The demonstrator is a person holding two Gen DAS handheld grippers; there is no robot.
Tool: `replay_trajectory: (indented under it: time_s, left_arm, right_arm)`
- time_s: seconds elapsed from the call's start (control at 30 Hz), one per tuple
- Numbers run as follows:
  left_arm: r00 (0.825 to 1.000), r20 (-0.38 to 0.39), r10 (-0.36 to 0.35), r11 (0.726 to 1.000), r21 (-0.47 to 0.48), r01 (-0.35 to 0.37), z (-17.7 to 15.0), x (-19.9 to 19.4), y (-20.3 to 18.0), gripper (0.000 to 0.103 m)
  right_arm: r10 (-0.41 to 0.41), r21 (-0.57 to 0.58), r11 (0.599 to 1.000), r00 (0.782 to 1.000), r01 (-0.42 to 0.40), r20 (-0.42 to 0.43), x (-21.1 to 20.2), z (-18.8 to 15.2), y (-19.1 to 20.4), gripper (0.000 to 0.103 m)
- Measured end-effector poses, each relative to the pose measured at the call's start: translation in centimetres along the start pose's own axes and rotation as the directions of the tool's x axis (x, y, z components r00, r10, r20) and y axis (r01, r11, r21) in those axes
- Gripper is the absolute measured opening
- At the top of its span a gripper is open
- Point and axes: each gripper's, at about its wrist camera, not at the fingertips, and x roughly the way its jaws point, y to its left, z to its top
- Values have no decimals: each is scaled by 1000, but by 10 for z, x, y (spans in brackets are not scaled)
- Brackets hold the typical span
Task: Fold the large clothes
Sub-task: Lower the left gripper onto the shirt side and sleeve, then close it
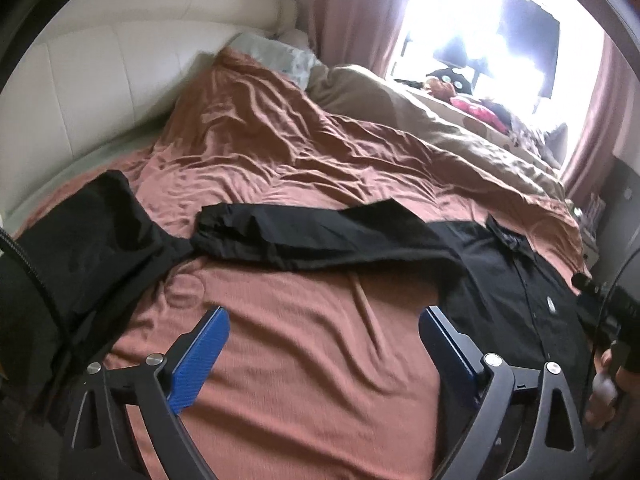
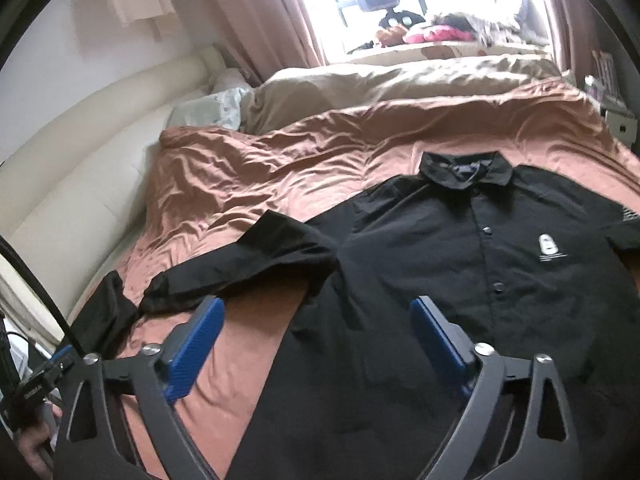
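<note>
A black button-up shirt lies face up on the rust-coloured bedspread, collar towards the window, with a small white logo on the chest. Its left-hand sleeve stretches out sideways; it shows in the left wrist view too. My left gripper is open and empty above the bedspread, below the sleeve. My right gripper is open and empty above the shirt's lower left side.
Another black garment lies at the bed's left edge. A beige duvet is bunched at the far side below the bright window. A white padded headboard runs along the left. A pillow lies near it.
</note>
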Motion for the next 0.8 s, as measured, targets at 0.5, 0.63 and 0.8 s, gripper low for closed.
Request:
replay_trajectory:
  time_s: [0.5,0.63,0.8]
  left_arm:
    - [988,-151,-26,983,-183,-2,47,136,43,78]
    - [977,-215,-13,974,-223,-37,45,171,50,78]
    - [955,-293,37,968,-226,-107,38,202,59,77]
  right_arm:
    - [7,135,991,996,5,-89,126,40,-24,56]
    - [57,218,976,990,-27,-130,158,46,-40,48]
    - [133,305,949,978,-80,-159,194,54,-54,43]
